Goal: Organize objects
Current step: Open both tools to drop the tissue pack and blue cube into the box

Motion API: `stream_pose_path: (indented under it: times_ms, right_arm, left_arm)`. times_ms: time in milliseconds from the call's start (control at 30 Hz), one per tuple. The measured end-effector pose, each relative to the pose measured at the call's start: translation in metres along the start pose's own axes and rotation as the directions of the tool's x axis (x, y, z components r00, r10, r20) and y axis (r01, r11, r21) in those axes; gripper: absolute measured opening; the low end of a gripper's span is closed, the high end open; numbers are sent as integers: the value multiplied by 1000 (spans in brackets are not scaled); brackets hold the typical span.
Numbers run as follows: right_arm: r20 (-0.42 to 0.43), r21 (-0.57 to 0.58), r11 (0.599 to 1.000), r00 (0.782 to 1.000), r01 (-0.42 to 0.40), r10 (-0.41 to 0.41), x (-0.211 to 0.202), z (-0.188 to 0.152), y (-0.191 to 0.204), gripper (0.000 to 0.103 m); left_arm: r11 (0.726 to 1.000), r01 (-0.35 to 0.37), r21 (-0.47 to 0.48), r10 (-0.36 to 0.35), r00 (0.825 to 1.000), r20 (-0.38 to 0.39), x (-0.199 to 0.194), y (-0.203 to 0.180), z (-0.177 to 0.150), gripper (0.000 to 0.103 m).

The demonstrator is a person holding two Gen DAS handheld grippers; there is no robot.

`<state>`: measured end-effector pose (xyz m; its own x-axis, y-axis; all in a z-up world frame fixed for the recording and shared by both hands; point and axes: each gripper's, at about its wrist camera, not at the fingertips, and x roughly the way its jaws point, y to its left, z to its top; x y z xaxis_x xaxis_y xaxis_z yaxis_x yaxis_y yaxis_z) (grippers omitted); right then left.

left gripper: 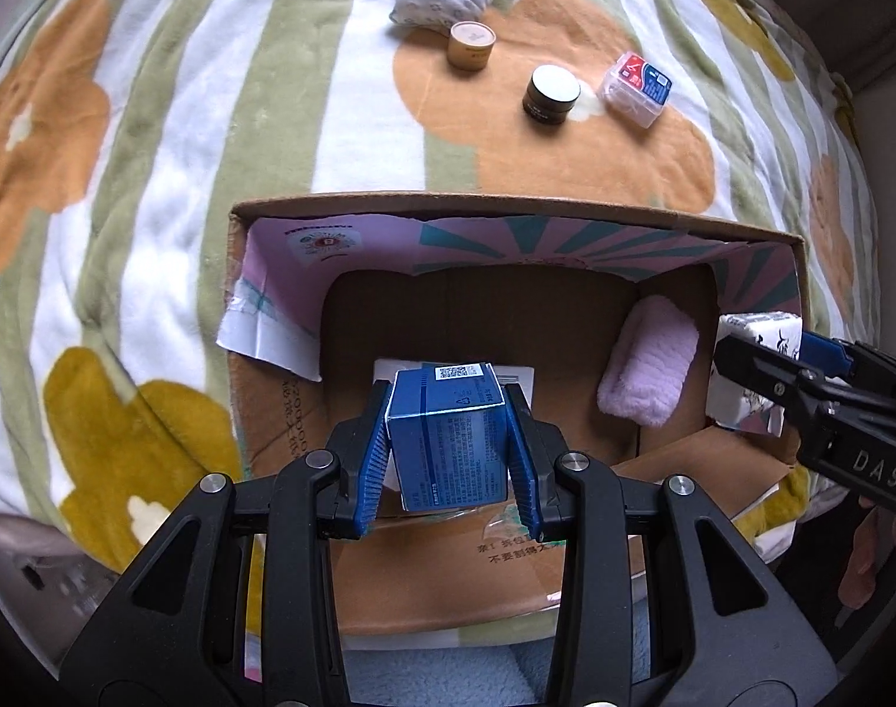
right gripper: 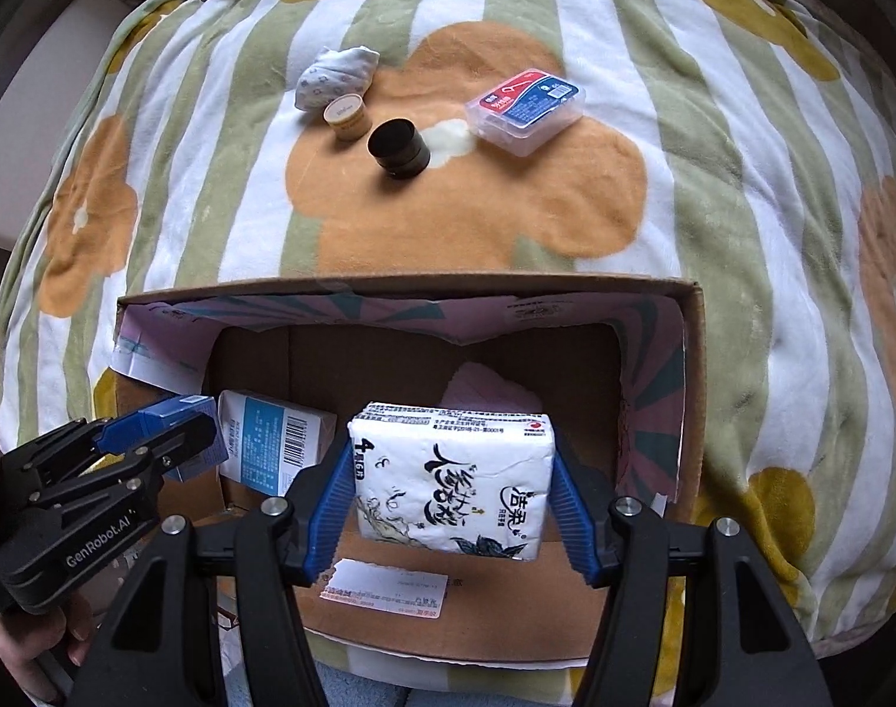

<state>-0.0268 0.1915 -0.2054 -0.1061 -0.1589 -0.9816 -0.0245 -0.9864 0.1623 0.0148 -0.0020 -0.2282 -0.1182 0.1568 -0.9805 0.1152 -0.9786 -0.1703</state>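
While the left gripper has its jaws clamped on a blue box, the right gripper has its jaws clamped on a white tissue pack. Both hang over the open cardboard box on the flowery blanket.

My left gripper is matte black with ribbed blue pads and round silver screws at each pivot. My right gripper matches it. From the side, one body reads "GenRobot.AI" in white and the other shows "DAS". A dark cuff shows at the edge.
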Motion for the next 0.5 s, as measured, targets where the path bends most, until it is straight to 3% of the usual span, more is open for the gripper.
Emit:
stream_pose_path:
  times_ms: [100, 167, 200, 233, 333, 500]
  right_arm:
    - [-2, 19, 1000, 1000, -2, 2, 1, 2, 0, 57]
    - [6, 37, 999, 1000, -18, 17, 0, 2, 0, 61]
    - [8, 49, 999, 1000, -22, 21, 1, 1, -1, 72]
    - [9, 59, 998, 1000, -18, 17, 1, 1, -1, 85]
    - [26, 67, 998, 1000, -1, -1, -2, 0, -2, 91]
    - [20, 51, 999, 1000, 7, -8, -5, -5, -2, 91]
  left_arm:
    - [1000, -25, -1, 25, 1000, 13, -4, 0, 0, 34]
    - [999, -36, 7, 36, 999, 23, -7, 0, 0, 49]
    - [999, -36, 6, 36, 999, 22, -7, 0, -1, 83]
    - [999, -39, 2, 39, 999, 23, -8, 1, -1, 101]
    - [1000, -22, -17, 22, 999, 26, -8, 6, -4, 103]
    - [1000, -11, -25, 12, 1000, 18, -11, 10, -11, 103]
